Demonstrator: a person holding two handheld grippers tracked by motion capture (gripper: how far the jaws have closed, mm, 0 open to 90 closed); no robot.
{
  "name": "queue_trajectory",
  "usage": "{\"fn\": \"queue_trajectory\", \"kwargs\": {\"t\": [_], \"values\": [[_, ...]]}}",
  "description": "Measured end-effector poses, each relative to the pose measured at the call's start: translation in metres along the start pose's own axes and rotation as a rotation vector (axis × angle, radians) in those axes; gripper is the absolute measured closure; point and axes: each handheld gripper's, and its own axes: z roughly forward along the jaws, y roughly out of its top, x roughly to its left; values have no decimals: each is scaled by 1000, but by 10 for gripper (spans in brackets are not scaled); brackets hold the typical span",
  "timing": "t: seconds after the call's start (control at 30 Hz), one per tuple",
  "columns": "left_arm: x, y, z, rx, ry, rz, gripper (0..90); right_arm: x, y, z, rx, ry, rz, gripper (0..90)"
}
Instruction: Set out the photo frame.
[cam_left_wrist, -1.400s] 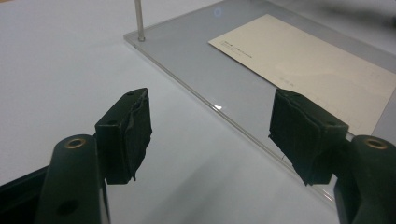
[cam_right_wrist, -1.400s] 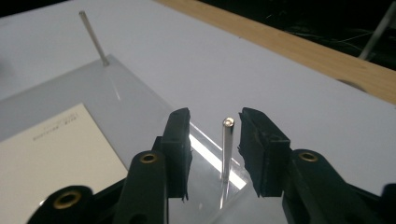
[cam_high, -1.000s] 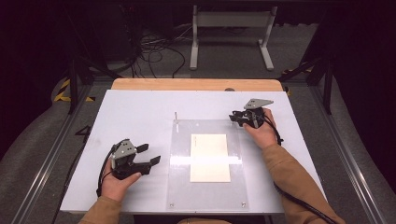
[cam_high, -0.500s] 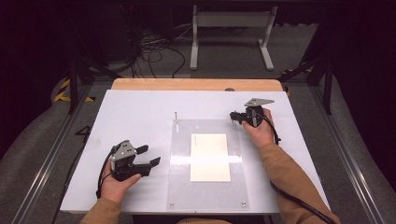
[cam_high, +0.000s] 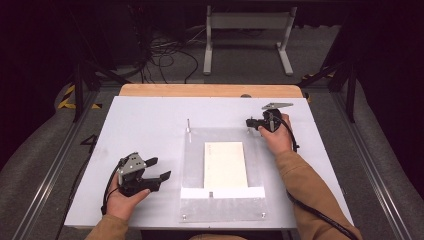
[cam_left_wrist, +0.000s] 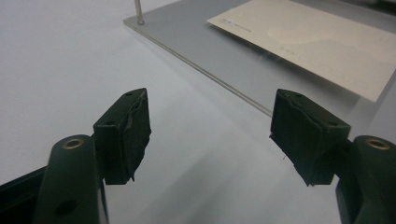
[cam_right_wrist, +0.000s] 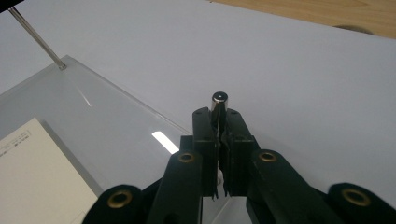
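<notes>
Metal pin (cam_right_wrist: 219, 103) stands upright at the far right corner of the clear acrylic plate (cam_high: 192, 165), clamped between the jaws of the right gripper (cam_right_wrist: 219, 122), which have just been closing. Cream sheet (cam_high: 225, 164) lies mid-plate. Left gripper (cam_high: 158, 169) rests on the white table (cam_high: 145, 120) beside the plate, jaws apart, empty.

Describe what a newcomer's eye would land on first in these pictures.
First, the clear acrylic plate at the middle of the white table, with a cream paper sheet lying on it and a thin metal pin upright at its far left corner. Next, the right tool at the plate's far right corner, shut on another metal pin. The left tool rests open left of the plate.
</notes>
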Motion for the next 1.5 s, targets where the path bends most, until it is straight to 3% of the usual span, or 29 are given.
{"fn": "queue_trajectory", "kwargs": {"t": [0.1,0.33,0.53,0.8,0.87,1.1,1.2,1.23,1.3,1.33,1.5], "values": [[-2,0,0,18,1,32,288,-3,2,1,8,14,20,856],[-8,-1,1,36,-8,55,274,-8,7,3,35,34,57,856],[-13,-1,3,42,-27,98,252,-11,12,4,68,49,86,855],[-23,0,4,35,-60,184,247,-13,12,5,62,57,99,855],[-26,0,6,48,-68,224,245,-13,12,5,64,58,102,855],[-34,-2,17,90,-80,296,222,-14,11,6,57,62,114,854],[-37,-1,17,80,-69,321,214,-14,11,6,58,64,119,854],[-41,3,16,46,-76,348,212,-14,12,6,60,62,121,853],[-43,4,16,33,-80,365,211,-14,12,6,61,63,122,853],[-48,6,15,13,-79,399,210,-14,11,6,59,64,126,852],[-54,9,18,-5,-79,453,208,-14,11,6,59,62,131,850]]}}
